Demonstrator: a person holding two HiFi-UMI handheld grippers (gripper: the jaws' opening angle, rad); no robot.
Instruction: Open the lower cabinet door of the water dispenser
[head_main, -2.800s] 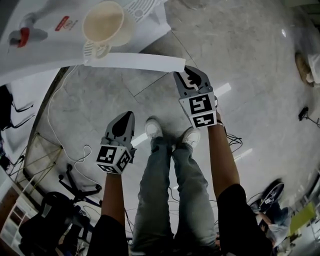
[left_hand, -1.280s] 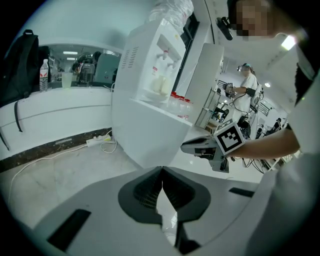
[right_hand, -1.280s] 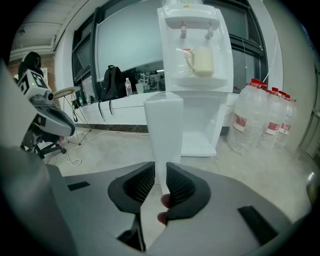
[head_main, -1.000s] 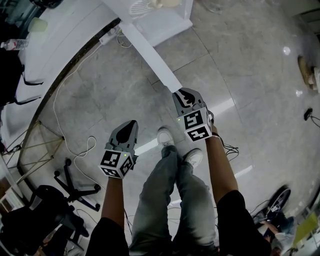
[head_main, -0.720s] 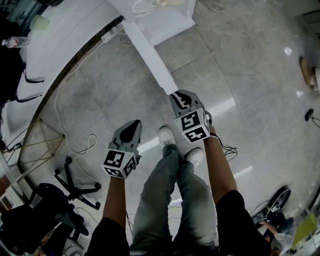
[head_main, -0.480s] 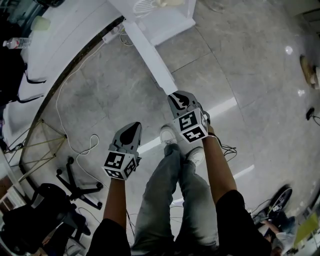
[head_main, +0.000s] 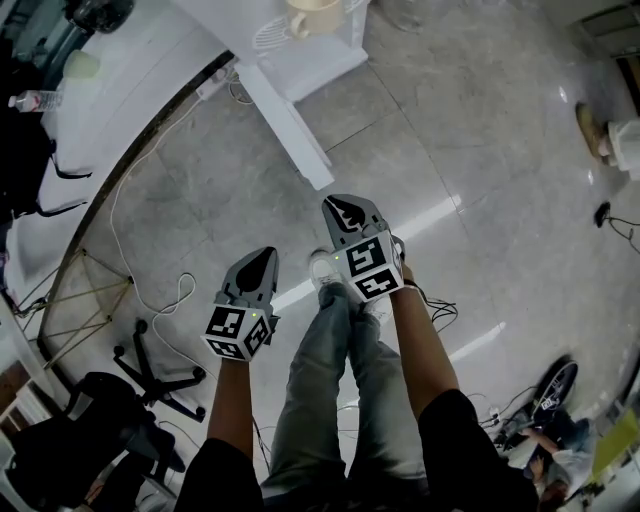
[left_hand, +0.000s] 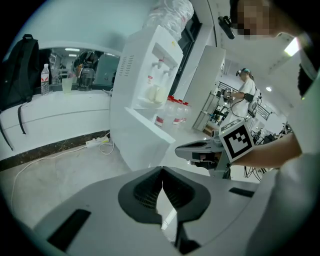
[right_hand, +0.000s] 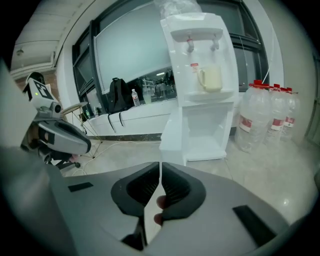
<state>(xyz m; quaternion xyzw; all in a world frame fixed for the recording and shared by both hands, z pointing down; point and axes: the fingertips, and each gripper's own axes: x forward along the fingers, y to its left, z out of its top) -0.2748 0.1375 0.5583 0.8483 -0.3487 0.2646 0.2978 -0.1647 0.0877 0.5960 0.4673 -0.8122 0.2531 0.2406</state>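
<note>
The white water dispenser (right_hand: 200, 60) stands ahead with a cream cup (right_hand: 211, 78) in its tap bay. Its lower cabinet door (right_hand: 172, 135) is swung wide open and the white compartment (right_hand: 210, 131) shows bare. From the head view, the door (head_main: 285, 120) reaches toward me. My right gripper (head_main: 345, 207) hovers just past the door's free edge, apart from it. Its jaws are closing and meet at the tips (right_hand: 161, 167), with nothing between them. My left gripper (head_main: 258, 262) hangs lower left, away from the door. Its jaws (left_hand: 162, 172) are shut and hold nothing.
Several large water bottles (right_hand: 265, 115) stand right of the dispenser. A white cable (head_main: 150, 180) trails over the grey tile floor toward a power strip (left_hand: 97, 142). An office chair (head_main: 150, 370) sits at lower left. My legs and shoes (head_main: 322, 268) are below the grippers.
The right gripper has come off the door's edge and moved back and up, and its jaws have narrowed. The left gripper rose too. The door stays swung open.
</note>
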